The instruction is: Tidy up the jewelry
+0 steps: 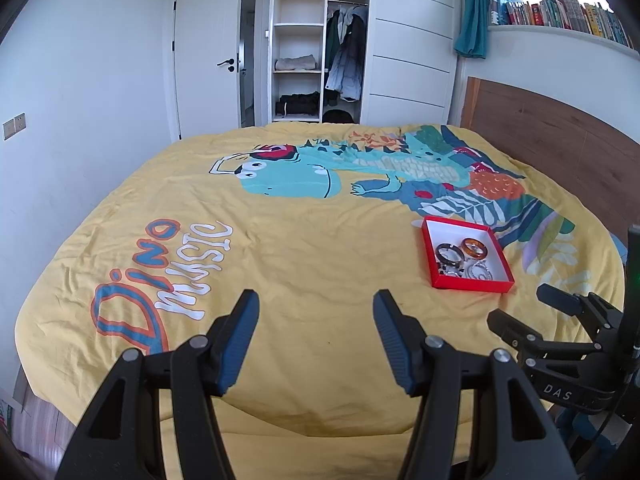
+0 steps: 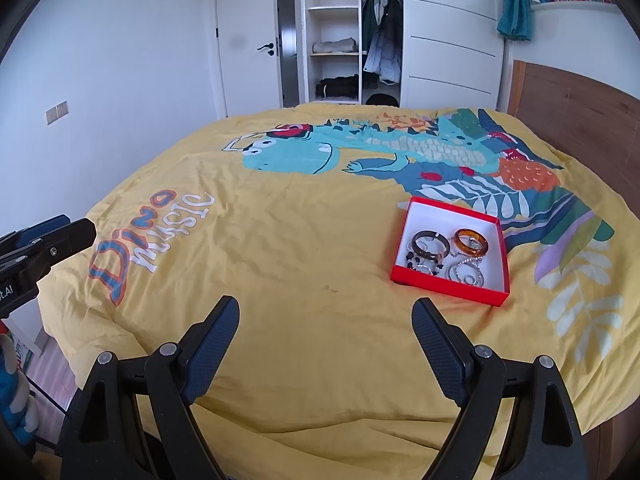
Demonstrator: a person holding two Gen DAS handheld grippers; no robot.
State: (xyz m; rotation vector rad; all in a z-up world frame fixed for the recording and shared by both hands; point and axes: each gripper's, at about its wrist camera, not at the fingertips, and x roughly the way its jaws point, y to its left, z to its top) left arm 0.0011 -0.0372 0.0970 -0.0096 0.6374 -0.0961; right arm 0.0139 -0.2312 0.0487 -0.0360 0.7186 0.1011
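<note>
A white door (image 1: 208,52) and an open wardrobe (image 1: 320,40) stand past the bed's far edge. The yellow dinosaur bedspread (image 1: 280,248) lies wrinkled. The left gripper (image 1: 316,332) and right gripper (image 2: 326,332) hover at the near edge, jaws apart, empty. The red box (image 2: 450,284) of bracelets (image 2: 470,242) sits toward the right edge, near the wooden headboard (image 1: 560,140).

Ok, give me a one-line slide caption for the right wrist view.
Open right gripper hovers over a yellow dinosaur bedspread, short of a red box holding bangles.
</note>
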